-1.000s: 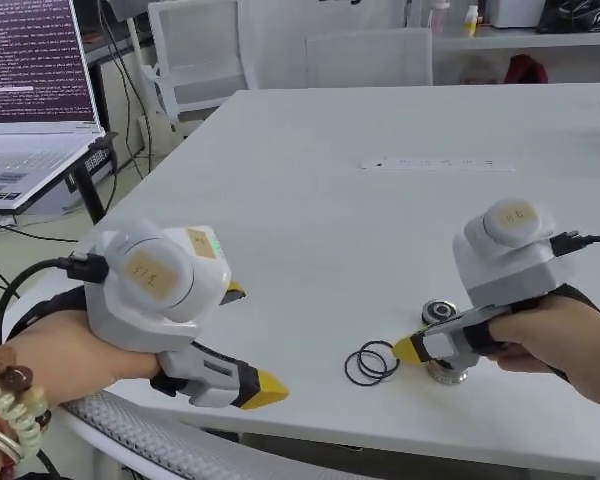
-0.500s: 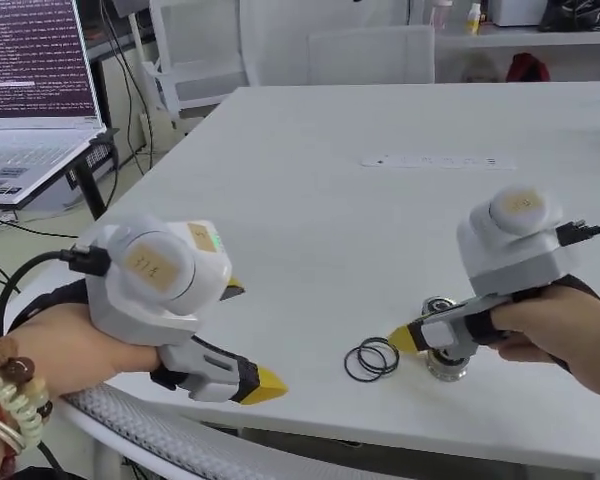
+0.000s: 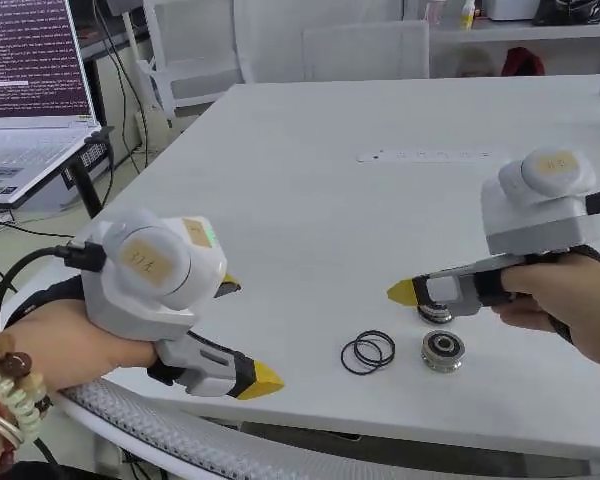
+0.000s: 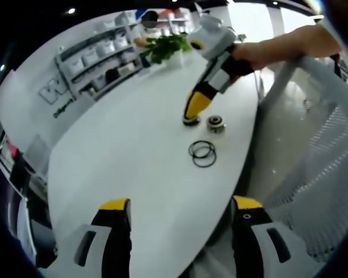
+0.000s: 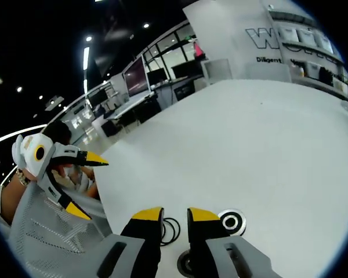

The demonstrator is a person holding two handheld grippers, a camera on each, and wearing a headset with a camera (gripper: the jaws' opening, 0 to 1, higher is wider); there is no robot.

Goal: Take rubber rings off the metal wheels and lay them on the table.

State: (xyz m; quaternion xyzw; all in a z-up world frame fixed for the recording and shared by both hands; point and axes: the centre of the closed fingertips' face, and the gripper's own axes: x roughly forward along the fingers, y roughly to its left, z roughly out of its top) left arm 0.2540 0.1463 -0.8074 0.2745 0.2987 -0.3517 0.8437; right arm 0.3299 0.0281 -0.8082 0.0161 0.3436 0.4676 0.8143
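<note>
Two wheels (image 3: 443, 349) are lying flat just right of the rings (image 3: 368, 352). The right gripper (image 3: 405, 293), jaws narrowly parted and empty, is being held over the farther one. The left gripper (image 4: 181, 204), spread wide, is being held well left of the rings.

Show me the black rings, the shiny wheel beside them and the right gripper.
rubber rings (image 3: 368, 352), head view, where the loops overlap.
metal wheel (image 3: 444, 349), head view, its middle.
right gripper (image 3: 402, 293), head view, its yellow tip.
</note>
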